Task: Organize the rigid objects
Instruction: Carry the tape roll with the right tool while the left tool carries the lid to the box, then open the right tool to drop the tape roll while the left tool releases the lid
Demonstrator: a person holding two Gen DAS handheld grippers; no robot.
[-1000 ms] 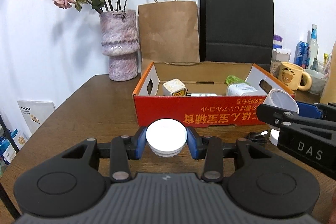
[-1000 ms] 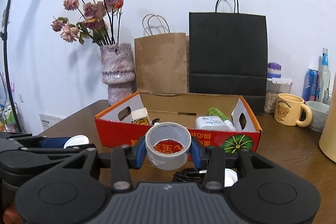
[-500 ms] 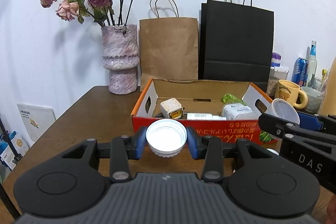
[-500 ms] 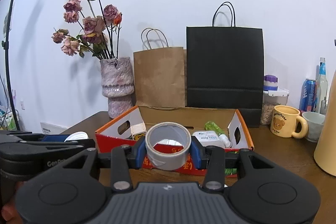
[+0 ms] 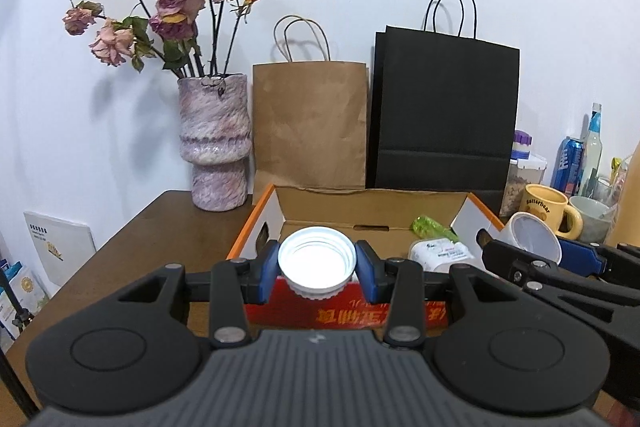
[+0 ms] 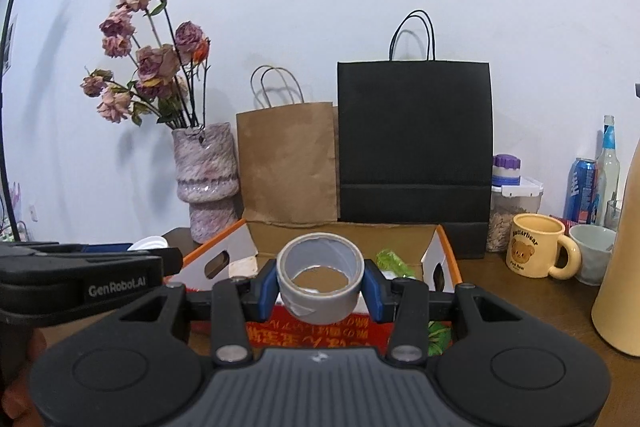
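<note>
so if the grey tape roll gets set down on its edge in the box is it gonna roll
Probably: the grey tape roll is a round hollow ring, so on edge it could roll. Laid flat it should stay put. It looks stiff, holding its shape between the right gripper pads.

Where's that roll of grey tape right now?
In the right wrist view the roll of grey tape sits centre frame, clamped between the right gripper jaws, in front of the red cardboard box.

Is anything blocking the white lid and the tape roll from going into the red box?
Nothing visible does. The white lid in the left gripper and the tape roll in the right gripper sit just before the open-topped red box, whose near wall is low.
</note>
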